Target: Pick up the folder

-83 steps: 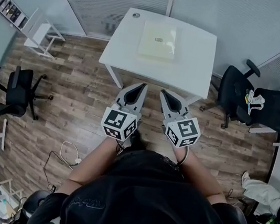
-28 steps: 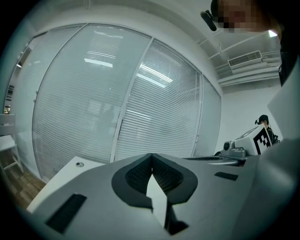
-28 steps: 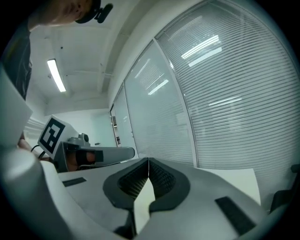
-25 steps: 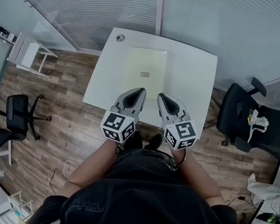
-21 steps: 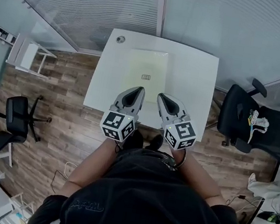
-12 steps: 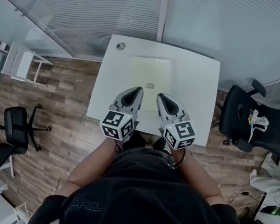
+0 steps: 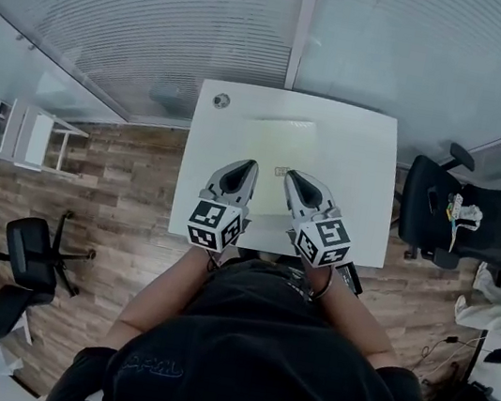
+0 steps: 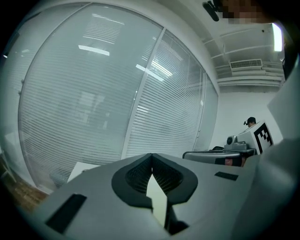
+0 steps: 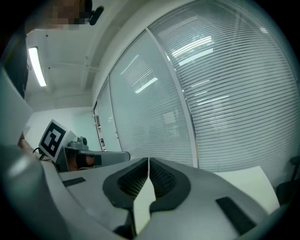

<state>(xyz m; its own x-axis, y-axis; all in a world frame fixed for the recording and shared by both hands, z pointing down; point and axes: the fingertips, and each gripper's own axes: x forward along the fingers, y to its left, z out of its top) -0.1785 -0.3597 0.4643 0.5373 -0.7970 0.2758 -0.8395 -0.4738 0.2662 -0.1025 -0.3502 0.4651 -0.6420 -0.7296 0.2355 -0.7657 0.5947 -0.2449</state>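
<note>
Change since the earlier frames: the white table (image 7: 359, 180) is now drawn up close to the person, and both grippers are carried over its near half, where before they hung over the wooden floor (image 7: 94, 169).

Folder (image 7: 280, 138): pale yellow-green, laid flat near the middle of the table. Its near edge is overlapped in the head view by the tips of both grippers. No contact with it is shown, and it is judged untouched.

Left gripper (image 7: 248, 166): the jaws are pressed together with nothing between them. In the left gripper view the tips (image 8: 151, 155) are seen meeting, with only the blinded glass partition (image 8: 93, 93) beyond.

Right gripper (image 7: 294, 175): the jaws are likewise closed on nothing, as confirmed in the right gripper view (image 9: 148, 160).

Also noted: a black office chair (image 7: 467, 212) stands to the right of the table.

Progress: the approach is judged nearly complete, and nothing has been gripped. Still to be done: the jaws are to be parted, brought down to an edge of the folder and closed on it, and the folder is then to be lifted.
</note>
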